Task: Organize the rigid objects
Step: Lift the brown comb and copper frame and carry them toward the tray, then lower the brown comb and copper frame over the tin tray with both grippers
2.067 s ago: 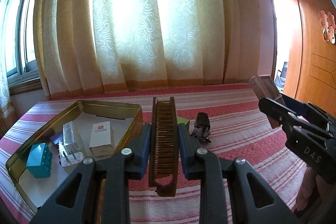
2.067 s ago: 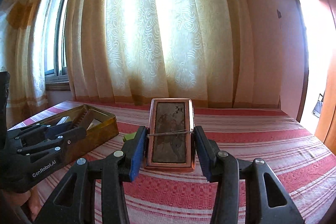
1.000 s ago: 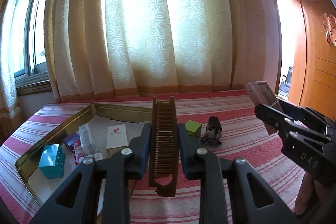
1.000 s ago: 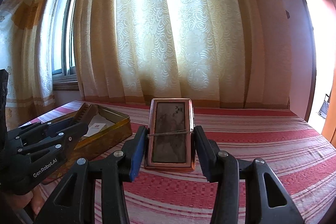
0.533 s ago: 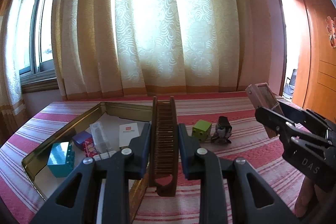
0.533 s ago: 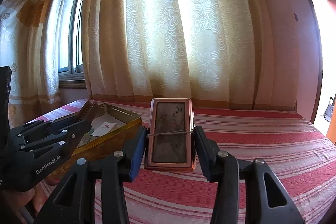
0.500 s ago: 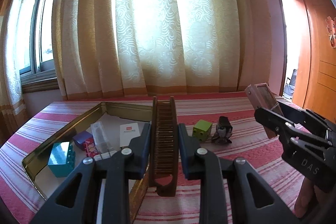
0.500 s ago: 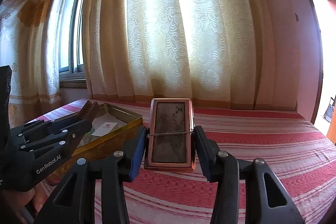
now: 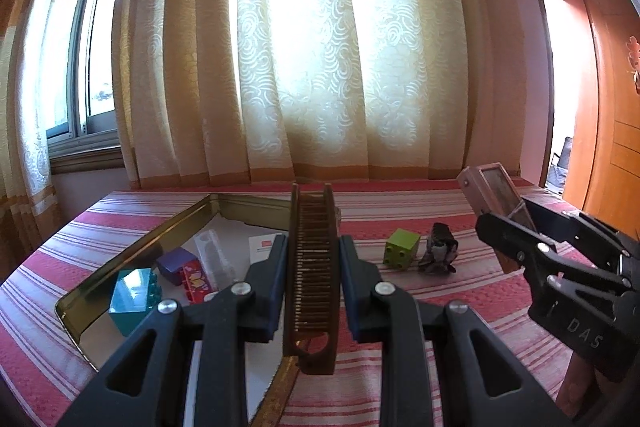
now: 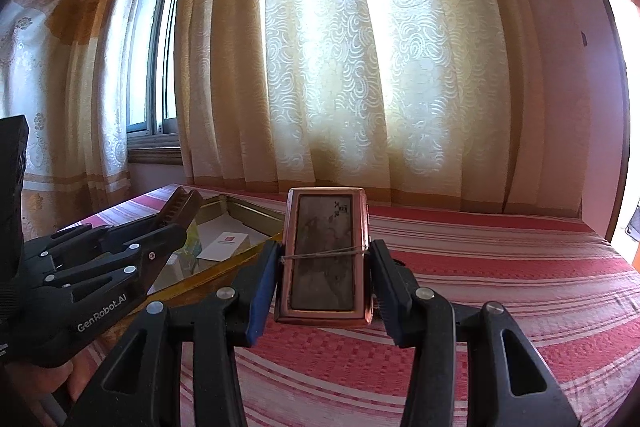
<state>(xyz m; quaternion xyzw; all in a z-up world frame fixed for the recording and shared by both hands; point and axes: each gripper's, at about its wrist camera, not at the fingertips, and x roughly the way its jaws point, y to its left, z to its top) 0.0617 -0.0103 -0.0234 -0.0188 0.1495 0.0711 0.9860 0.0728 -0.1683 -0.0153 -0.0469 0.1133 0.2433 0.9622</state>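
Observation:
My left gripper (image 9: 312, 259) is shut on a brown wooden comb (image 9: 311, 267), held lengthwise above the right rim of a gold metal tin (image 9: 132, 251). The tin holds a teal block (image 9: 130, 301), a purple block (image 9: 176, 265), a clear plastic piece (image 9: 214, 259) and a white card (image 9: 262, 247). My right gripper (image 10: 324, 267) is shut on a copper-framed rectangular box (image 10: 323, 255), held above the striped cloth. It also shows at the right of the left wrist view (image 9: 494, 191). A green cube (image 9: 401, 249) and a dark small object (image 9: 439, 253) lie on the cloth.
A red and white striped cloth (image 10: 500, 267) covers the table. Yellow curtains (image 9: 320, 67) hang behind it, with a window (image 9: 88, 67) at the left and a wooden door (image 9: 612, 107) at the right.
Both grippers have pulled back and risen a little with their loads. The tin, green cube and dark object now show further forward in the left wrist view.

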